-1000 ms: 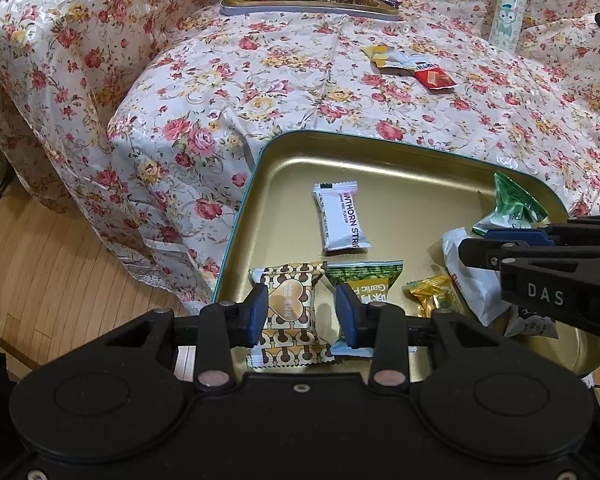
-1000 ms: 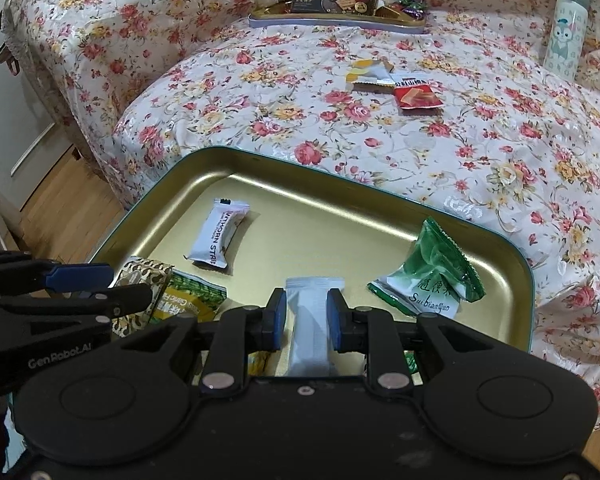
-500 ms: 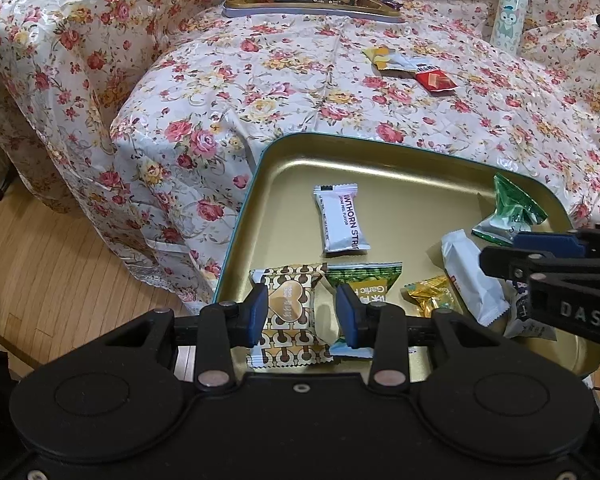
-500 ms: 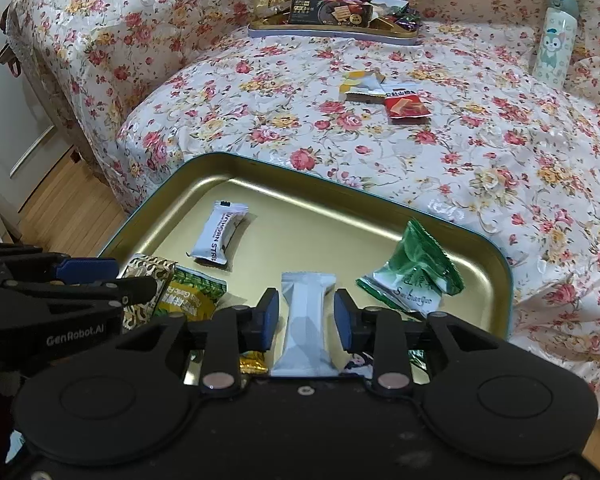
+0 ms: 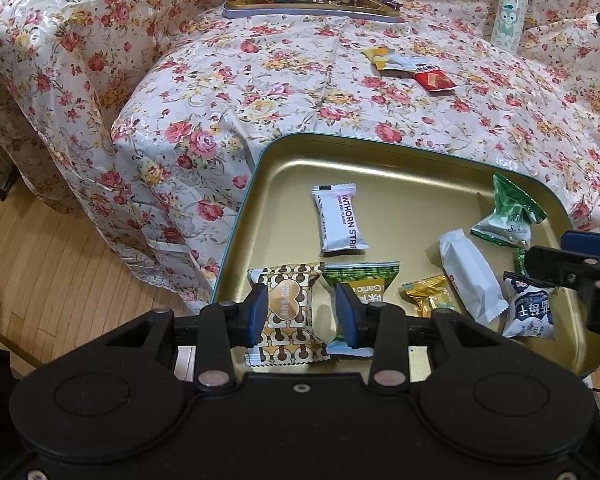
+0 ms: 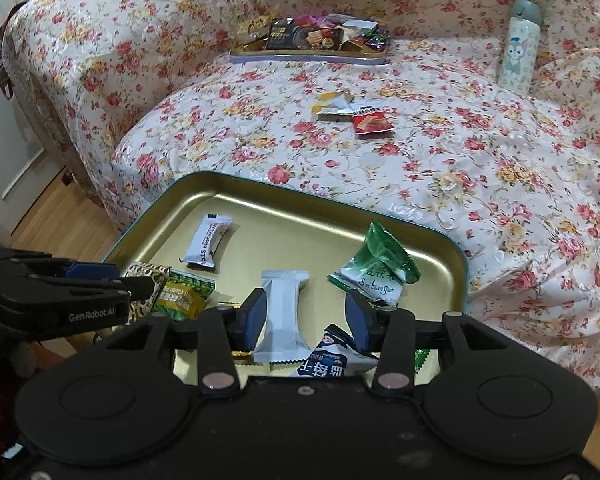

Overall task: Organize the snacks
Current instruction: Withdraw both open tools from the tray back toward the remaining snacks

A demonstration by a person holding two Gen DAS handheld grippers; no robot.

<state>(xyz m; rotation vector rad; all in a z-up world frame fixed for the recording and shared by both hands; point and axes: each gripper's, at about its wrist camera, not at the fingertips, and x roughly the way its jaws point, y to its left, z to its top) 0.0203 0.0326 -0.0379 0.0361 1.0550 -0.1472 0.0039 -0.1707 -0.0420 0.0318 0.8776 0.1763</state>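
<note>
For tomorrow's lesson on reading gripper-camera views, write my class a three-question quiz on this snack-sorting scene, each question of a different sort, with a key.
1. True or false: the right gripper is clamped on the plain white packet.
2. Multiple choice: where does the red snack packet lie? A) in the gold tray B) on the floral bedspread C) in the far tin
3. Fill in: the wrapper between the left gripper's fingers bears a gold ____ on a brown pattern.

Key
1. False: the jaws have just been opening, and the packet lies loose in the tray.
2. B
3. heart, on the brown patterned wrapper
</note>
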